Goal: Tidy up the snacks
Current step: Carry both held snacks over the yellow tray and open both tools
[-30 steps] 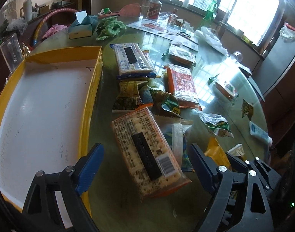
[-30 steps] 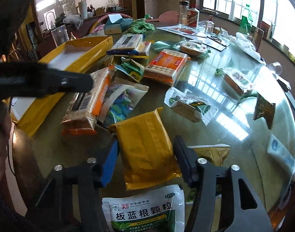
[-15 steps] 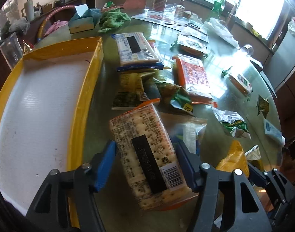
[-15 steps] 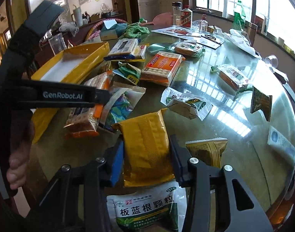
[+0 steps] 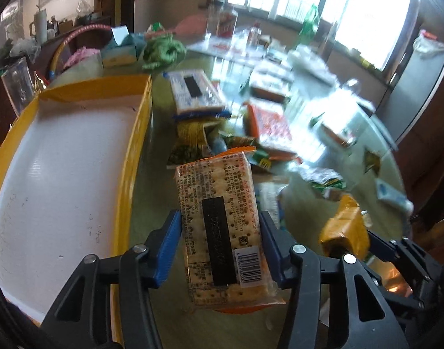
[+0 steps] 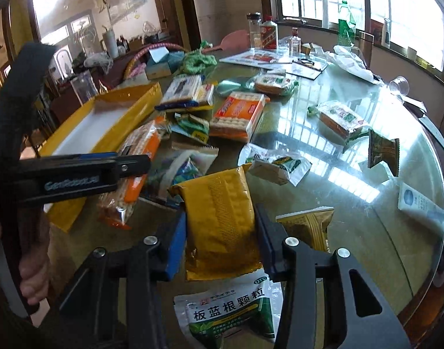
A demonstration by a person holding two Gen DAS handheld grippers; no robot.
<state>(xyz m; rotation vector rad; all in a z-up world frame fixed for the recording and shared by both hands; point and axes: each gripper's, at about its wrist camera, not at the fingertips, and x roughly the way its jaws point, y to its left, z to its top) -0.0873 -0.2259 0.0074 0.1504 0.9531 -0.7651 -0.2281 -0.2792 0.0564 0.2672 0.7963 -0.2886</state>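
Now left tongs [image 5: 220,250] gripping cracker pack [image 5: 222,221], seemingly lifted

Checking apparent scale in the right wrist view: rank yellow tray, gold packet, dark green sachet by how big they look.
1. Yellow tray, largest, though partly hidden.
2. Gold packet in the right claw; nearness inflates it.
3. Dark green sachet, clearly smallest.

My left-wrist camera looks steeply down, close over the yellow tray [image 5: 134,133]. My right-wrist camera faces across the glass table [image 6: 352,133]. Both share tray and scattered snacks.
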